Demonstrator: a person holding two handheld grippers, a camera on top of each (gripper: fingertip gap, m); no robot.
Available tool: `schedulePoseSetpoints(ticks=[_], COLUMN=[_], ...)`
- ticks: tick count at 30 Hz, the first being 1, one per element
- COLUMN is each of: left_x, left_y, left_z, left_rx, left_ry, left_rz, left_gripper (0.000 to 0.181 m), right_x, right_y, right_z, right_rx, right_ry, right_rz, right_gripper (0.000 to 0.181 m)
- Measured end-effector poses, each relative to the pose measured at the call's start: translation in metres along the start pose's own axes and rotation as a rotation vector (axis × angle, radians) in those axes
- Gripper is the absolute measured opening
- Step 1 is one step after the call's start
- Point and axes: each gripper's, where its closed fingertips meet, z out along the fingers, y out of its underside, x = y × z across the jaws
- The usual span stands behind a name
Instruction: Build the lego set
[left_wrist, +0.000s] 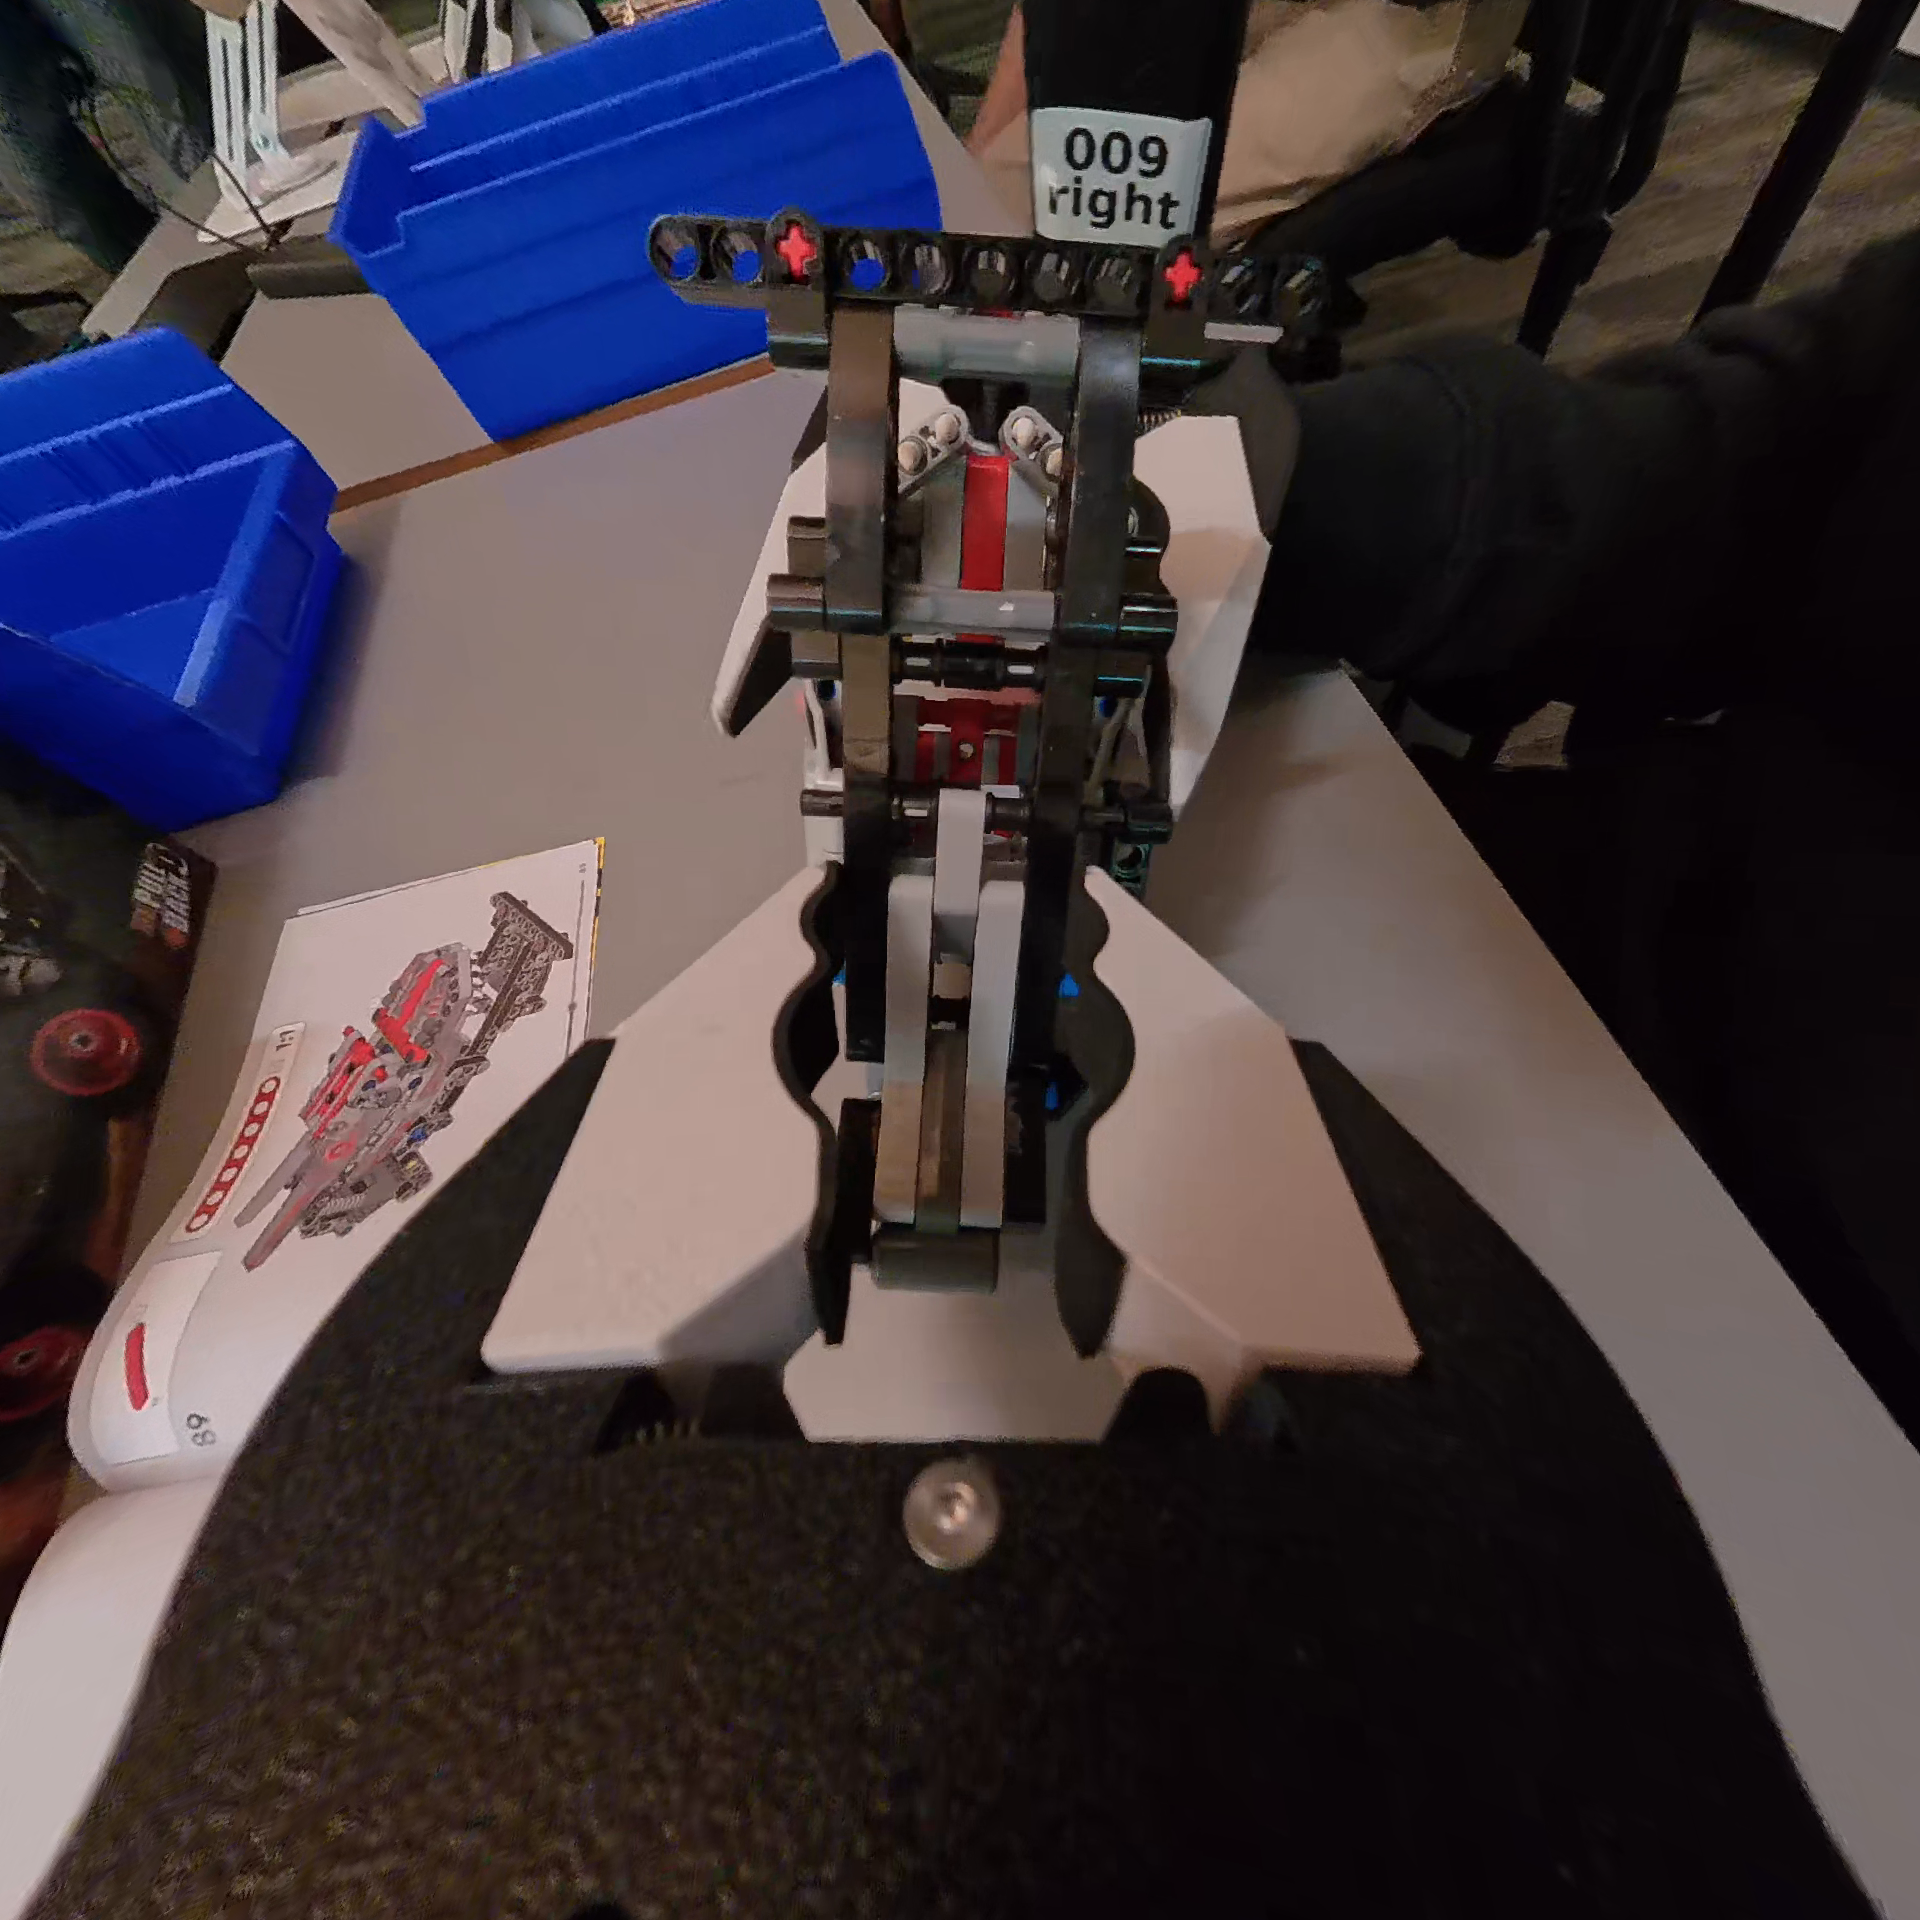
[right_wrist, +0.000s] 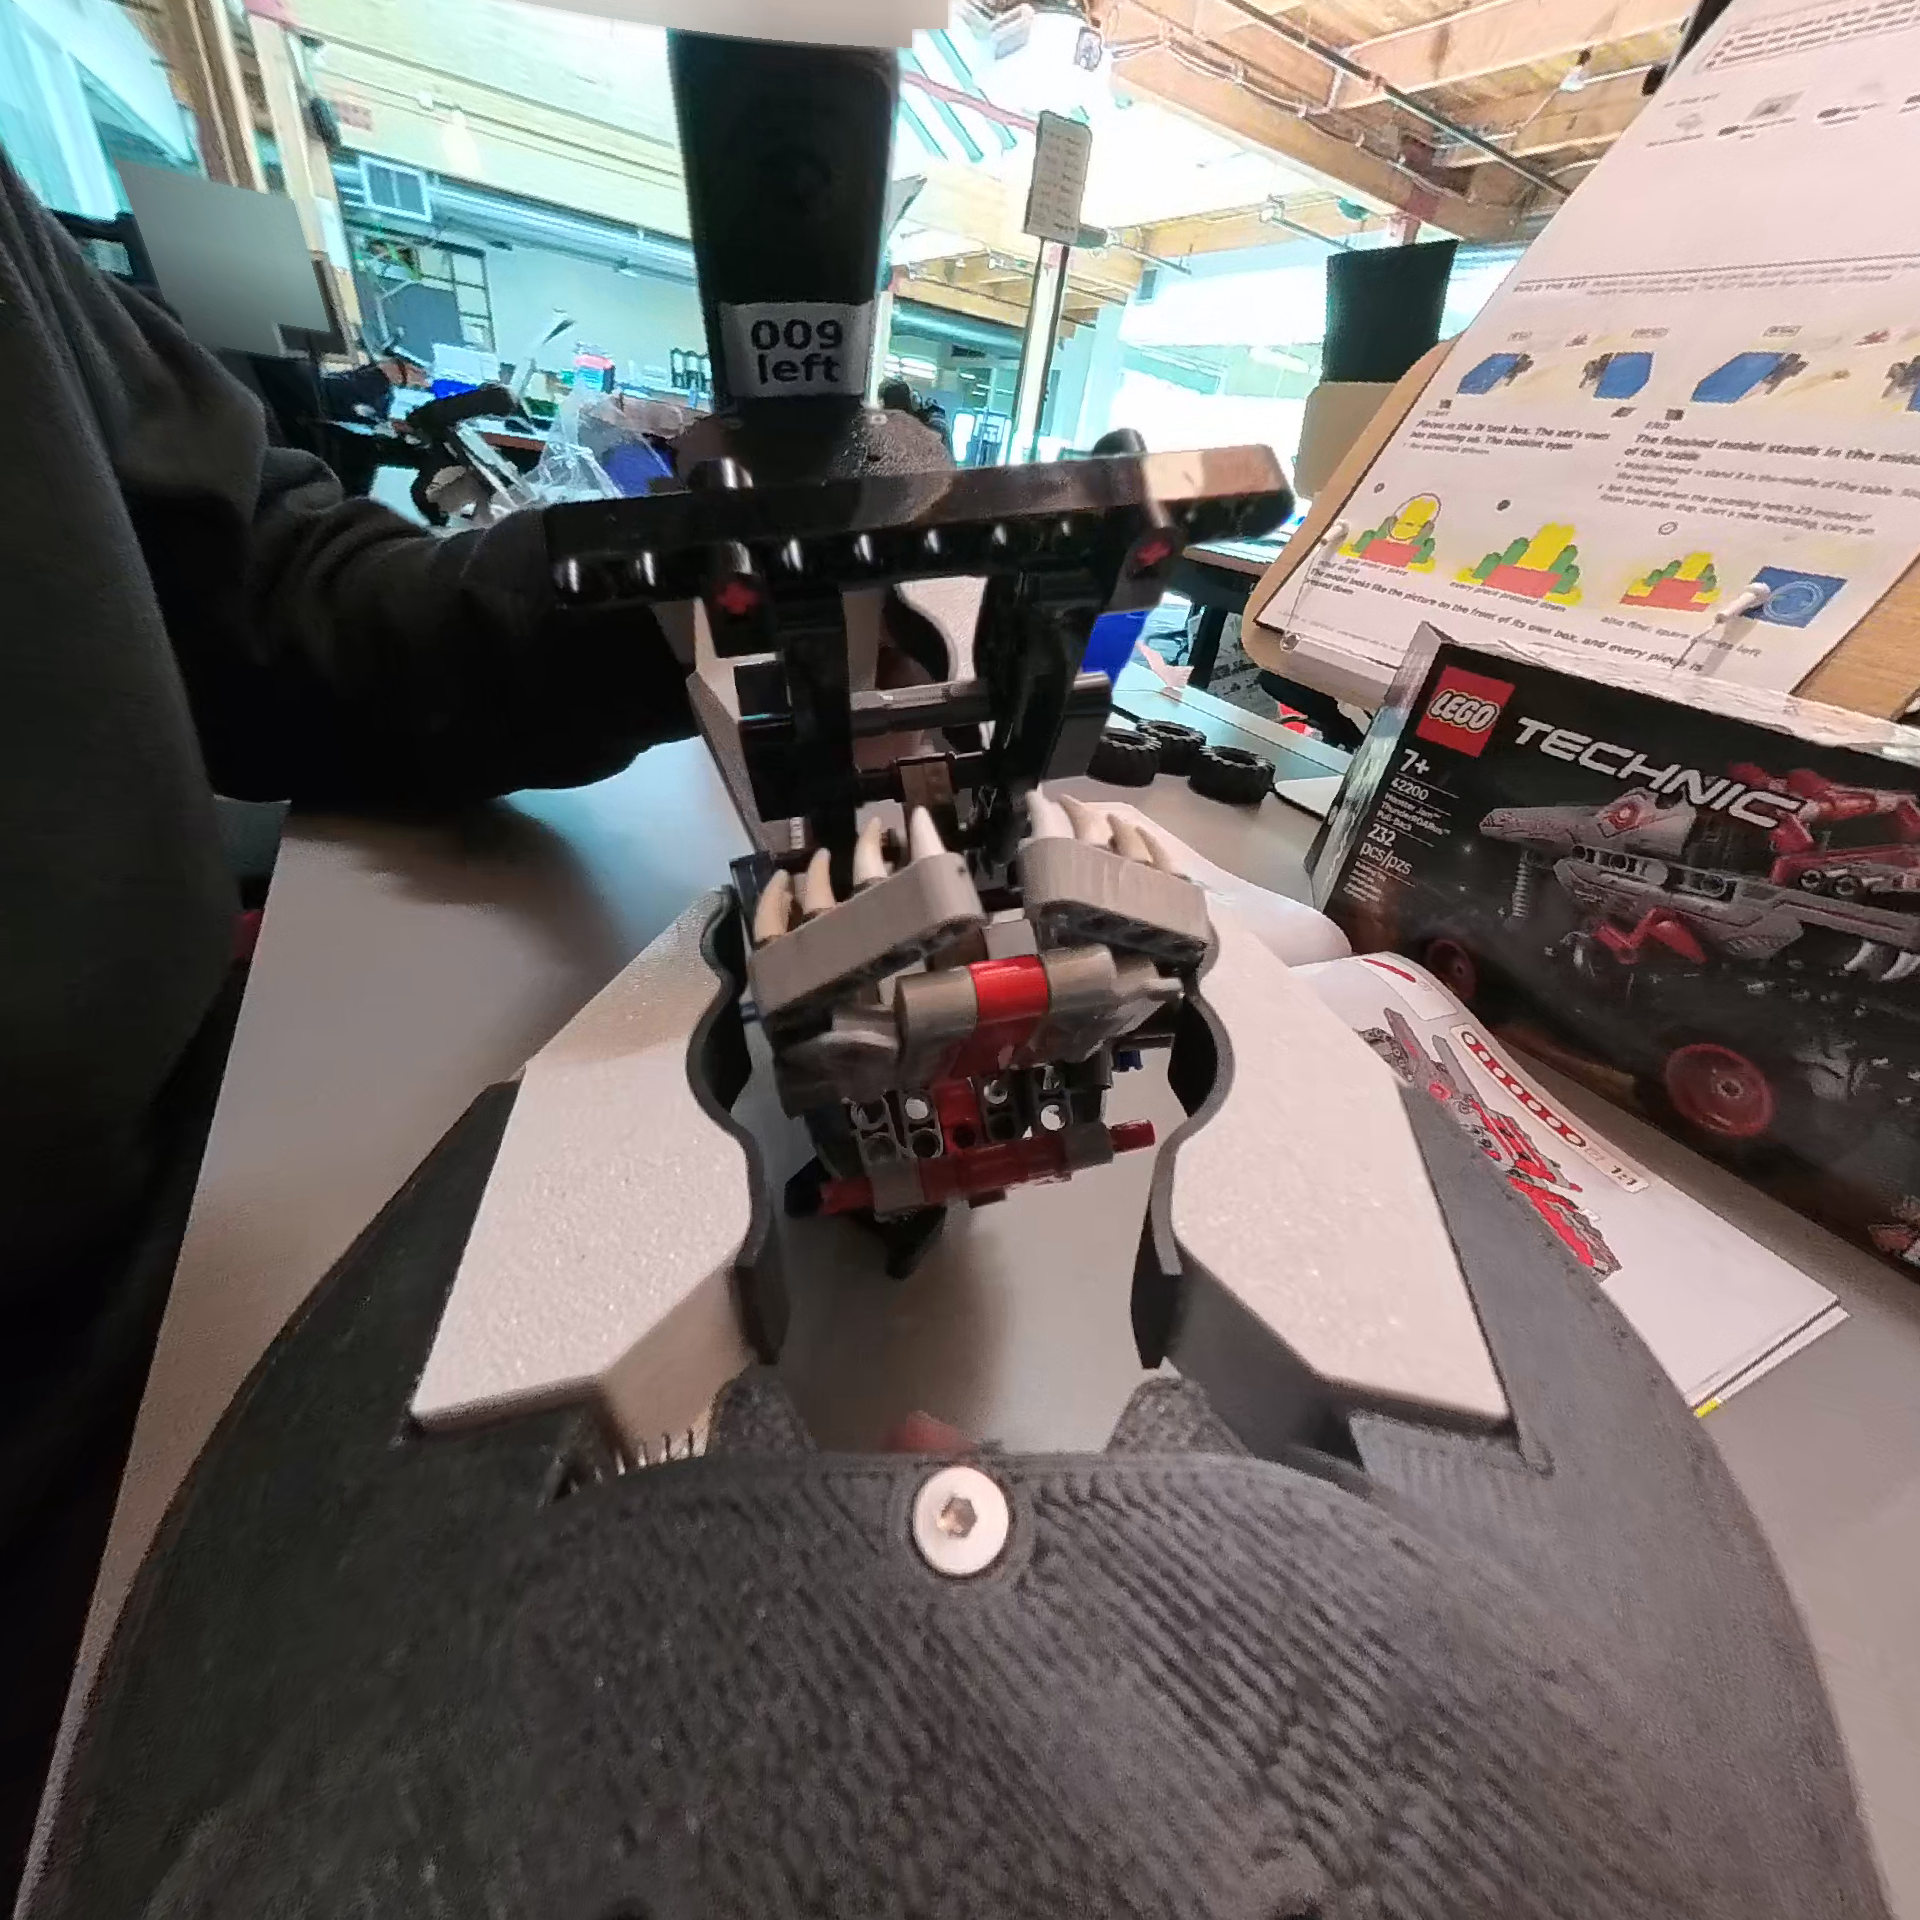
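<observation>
A partly built lego model (left_wrist: 966, 582) of black, grey and red beams is held in the air between both grippers. A long black holed beam (left_wrist: 977, 270) with two red cross pins crosses its upper part. My left gripper (left_wrist: 961, 935) is shut on the grey and black end nearest it. My right gripper (right_wrist: 966, 987) is shut on the other end of the model (right_wrist: 883, 914), where grey jaws carry white teeth. The cross beam (right_wrist: 883, 540) also shows in the right wrist view. Each gripper shows behind the model in the other's view.
Two blue bins (left_wrist: 623, 208) (left_wrist: 135, 582) stand at the far left of the grey table (left_wrist: 520, 644). An open instruction booklet (left_wrist: 416, 1039) (right_wrist: 1507, 1143) lies beside the set box (right_wrist: 1662, 883). Black tyres (right_wrist: 1184, 753) lie farther back. A printed board (right_wrist: 1662, 416) leans at the right. Left and right tips are no more than a few centimetres apart.
</observation>
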Motion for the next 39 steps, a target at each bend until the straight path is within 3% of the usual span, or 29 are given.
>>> schedulePoseSetpoints(ticks=[2,11,18,20,22,23,29,36,39], left_x=[-0.002,-0.005,-0.001,-0.003,0.001,0.005,0.004,0.005,0.003], left_y=[0.0,0.002,0.0,-0.002,-0.003,-0.006,-0.003,-0.003,-0.003], left_z=[0.002,0.003,0.0,-0.001,-0.003,-0.003,0.007,0.007,0.009], left_rx=[0.002,-0.025,0.027,0.037,0.03,0.033,-0.049,-0.06,-0.062], left_ry=[-0.024,-0.081,-0.001,0.0,0.034,0.048,-0.04,-0.052,-0.071], left_rz=[-0.005,0.112,0.002,-0.028,-0.034,-0.035,0.023,0.026,0.033], left_gripper=[0.04,0.041,0.042,0.052,0.088,0.091,0.08,0.057,0.057], right_x=[0.005,0.008,0.006,0.005,0.006,0.006,0.007,0.006,0.007], right_y=[-0.001,-0.001,0.0,0.0,0.0,0.0,0.001,0.0,0.0], right_z=[0.002,0.004,0.005,0.005,0.005,0.005,0.005,0.005,0.004], right_rx=[0.008,0.009,0.005,0.005,0.005,0.004,0.003,0.005,0.008], right_ry=[0.026,0.04,0.013,0.011,0.015,0.016,0.018,0.015,0.025], right_rz=[0.029,0.066,0.069,0.061,0.06,0.062,0.07,0.063,0.067], right_gripper=[0.089,0.088,0.088,0.088,0.088,0.088,0.088,0.088,0.091])
